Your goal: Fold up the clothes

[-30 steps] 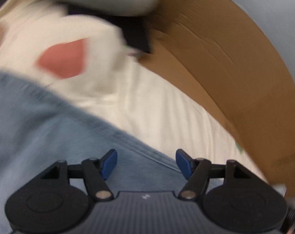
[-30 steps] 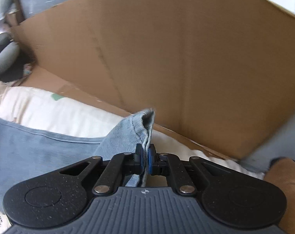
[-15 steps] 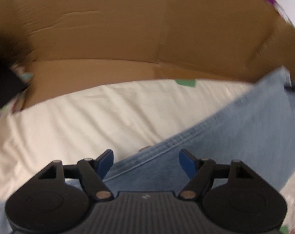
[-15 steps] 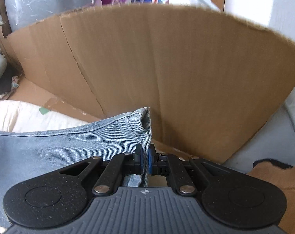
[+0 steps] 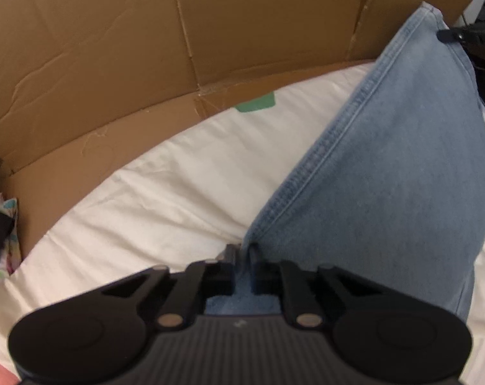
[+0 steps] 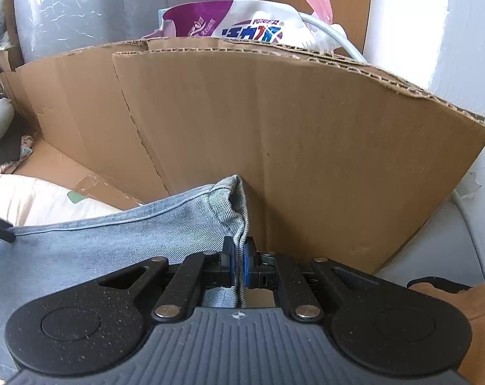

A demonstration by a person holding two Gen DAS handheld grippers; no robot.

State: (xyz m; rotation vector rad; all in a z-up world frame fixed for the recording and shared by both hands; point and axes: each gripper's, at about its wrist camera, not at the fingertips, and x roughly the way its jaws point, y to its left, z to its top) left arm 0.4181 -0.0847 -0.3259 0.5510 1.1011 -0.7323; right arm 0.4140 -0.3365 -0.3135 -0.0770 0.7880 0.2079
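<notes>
Both jaws are clamped on denim: your left gripper [image 5: 242,253] pinches one edge of the jeans [image 5: 386,176], your right gripper [image 6: 239,261] pinches a hemmed corner. Between them the cloth hangs stretched and lifted, just ahead of the jaws, above the cream bedding [image 5: 165,199]. Whether any fold is made, you cannot tell; laying it down remains. Beyond stands the cardboard wall [image 6: 306,147].
</notes>
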